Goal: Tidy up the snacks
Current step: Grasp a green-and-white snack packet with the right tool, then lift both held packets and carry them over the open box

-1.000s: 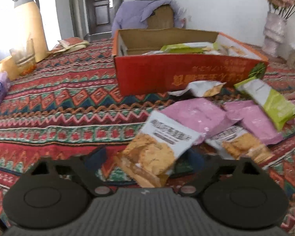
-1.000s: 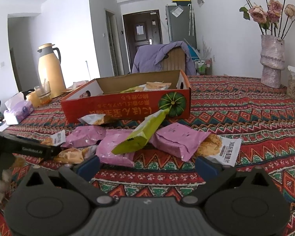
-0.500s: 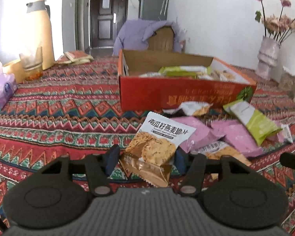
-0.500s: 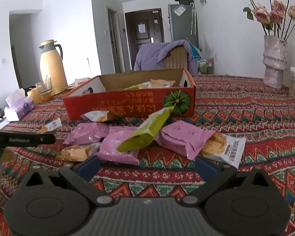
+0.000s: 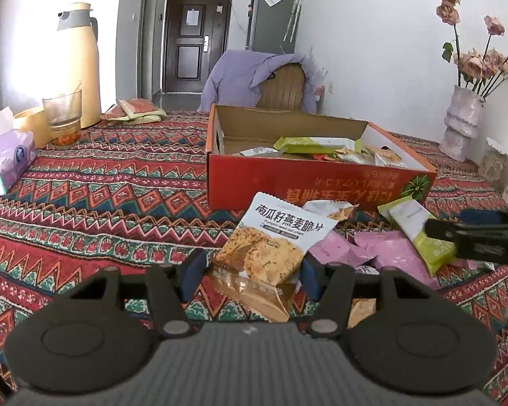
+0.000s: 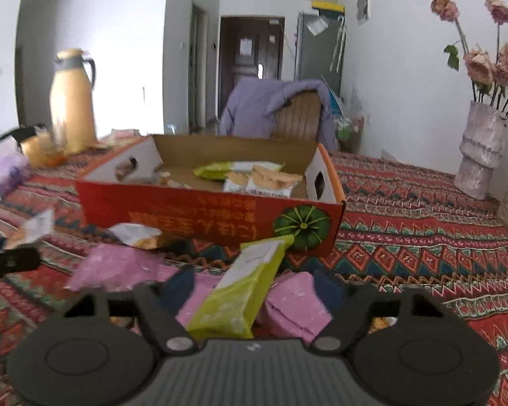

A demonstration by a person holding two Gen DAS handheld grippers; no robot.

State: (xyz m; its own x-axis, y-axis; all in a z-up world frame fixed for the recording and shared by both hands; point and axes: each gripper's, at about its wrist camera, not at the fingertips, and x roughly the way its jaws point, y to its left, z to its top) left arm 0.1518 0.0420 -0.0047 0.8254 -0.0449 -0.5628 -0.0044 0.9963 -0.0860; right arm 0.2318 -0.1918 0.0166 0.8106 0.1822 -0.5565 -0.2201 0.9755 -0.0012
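Lifted, left fingers [image 5: 248, 274] pinch the oat-crisp packet [image 5: 271, 247]; right fingers [image 6: 254, 286] narrowing around green packet [image 6: 244, 291].

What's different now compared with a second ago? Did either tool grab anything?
The left tool closed on the oat crisp packet and raised it off the tablecloth. The right tool moved in over the green snack packet; its jaws have just been closing around it, grip not yet clear. The red cardboard box, pink packets and thermos stayed put.

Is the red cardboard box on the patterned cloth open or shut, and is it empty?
Open and not empty: the red cardboard box has no lid on top, and a green packet and orange-white packets lie inside.
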